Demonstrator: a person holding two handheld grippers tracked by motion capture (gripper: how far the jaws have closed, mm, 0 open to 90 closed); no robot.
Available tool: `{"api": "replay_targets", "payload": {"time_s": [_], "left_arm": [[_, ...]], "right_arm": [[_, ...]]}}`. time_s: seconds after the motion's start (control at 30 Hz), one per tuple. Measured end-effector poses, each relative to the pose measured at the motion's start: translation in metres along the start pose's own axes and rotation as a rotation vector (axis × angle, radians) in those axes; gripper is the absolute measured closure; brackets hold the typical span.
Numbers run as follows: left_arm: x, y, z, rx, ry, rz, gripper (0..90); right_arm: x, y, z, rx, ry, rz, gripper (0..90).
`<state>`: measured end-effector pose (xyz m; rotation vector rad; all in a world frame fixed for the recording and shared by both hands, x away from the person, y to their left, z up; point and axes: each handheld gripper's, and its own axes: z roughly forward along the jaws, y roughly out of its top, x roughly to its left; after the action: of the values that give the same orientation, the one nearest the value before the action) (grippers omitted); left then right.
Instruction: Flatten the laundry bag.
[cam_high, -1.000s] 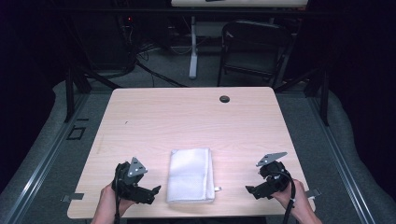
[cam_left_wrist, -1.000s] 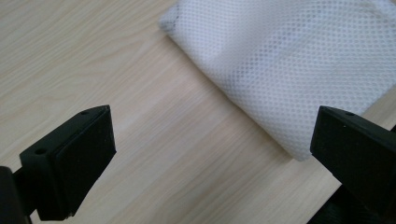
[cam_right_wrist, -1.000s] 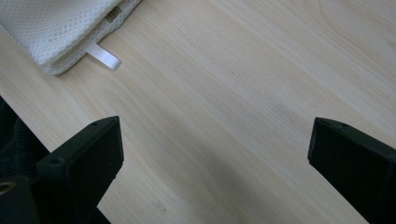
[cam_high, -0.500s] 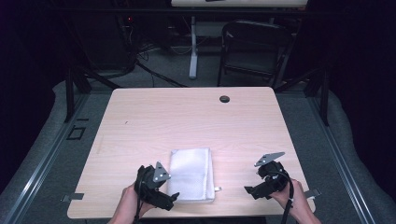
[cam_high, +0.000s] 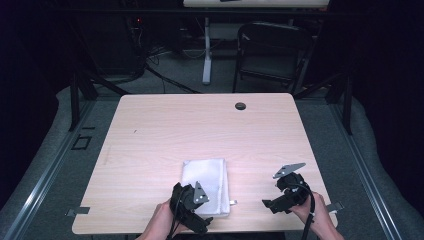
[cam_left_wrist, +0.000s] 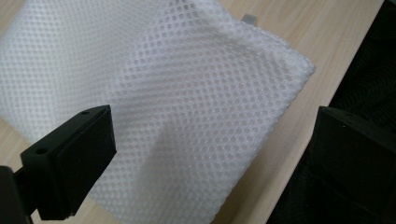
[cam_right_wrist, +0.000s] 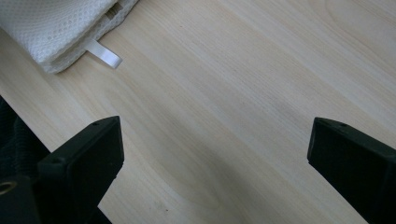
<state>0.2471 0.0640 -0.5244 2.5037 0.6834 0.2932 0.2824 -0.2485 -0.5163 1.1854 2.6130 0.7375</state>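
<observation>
**Left hand-held gripper over corner of folded mesh cloth; right one idle on bare table**

Folded white mesh cloth (cam_high: 206, 184) lies flat on the light wood table (cam_high: 165, 135), near the person's edge and roughly centred left to right. Several layers show at its folded edge in the right gripper view. A small white tab (cam_right_wrist: 103, 53) sticks out from the cloth's near right corner, lying on the wood.

Left hand-held gripper (cam_high: 194, 212): held low at the cloth's near left corner. In the left gripper view its jaws stand wide apart, one over the mesh, the other out past the table edge, with the cloth's corner between them. Nothing gripped. Whether a jaw touches the fabric cannot be told.

Right hand-held gripper (cam_high: 274, 204): well to the right of the cloth, near the table's near right edge, hand (cam_high: 316, 215) behind it. Jaws wide apart over bare wood, holding nothing. The cloth's corner and tab sit at the upper left of its view, apart from the jaws.

Small dark round cap (cam_high: 240, 105) near the far edge of the table.
</observation>
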Motion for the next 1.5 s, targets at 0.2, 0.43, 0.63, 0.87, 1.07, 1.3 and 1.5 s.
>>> {"api": "replay_targets", "payload": {"time_s": [0.2,0.43,0.63,0.87,1.07,1.3,1.5], "left_arm": [[-0.008,0.007,0.012,0.031,0.031,0.023,1.8],[-0.016,0.008,0.023,0.065,0.044,0.062,16.9],[-0.014,0.004,0.024,0.043,0.016,0.075,46.8],[-0.010,0.002,0.019,0.002,-0.007,0.075,83.3],[-0.002,0.002,0.001,-0.093,-0.029,0.037,87.7],[0.010,-0.004,-0.021,-0.192,-0.045,-0.038,87.8],[0.019,-0.008,-0.034,-0.242,-0.049,-0.087,87.8]], "right_arm": [[0.000,0.000,0.001,0.003,0.005,0.002,3.3],[0.000,0.000,0.002,0.007,0.008,0.000,3.5],[0.001,0.000,0.002,0.006,0.019,-0.002,4.1],[0.004,0.001,0.002,0.005,0.019,-0.009,13.2],[0.009,0.004,0.004,0.014,0.029,-0.021,24.7],[0.018,0.009,0.009,0.008,0.068,-0.037,28.1],[0.030,0.019,0.015,-0.014,0.084,-0.065,50.7]]}}
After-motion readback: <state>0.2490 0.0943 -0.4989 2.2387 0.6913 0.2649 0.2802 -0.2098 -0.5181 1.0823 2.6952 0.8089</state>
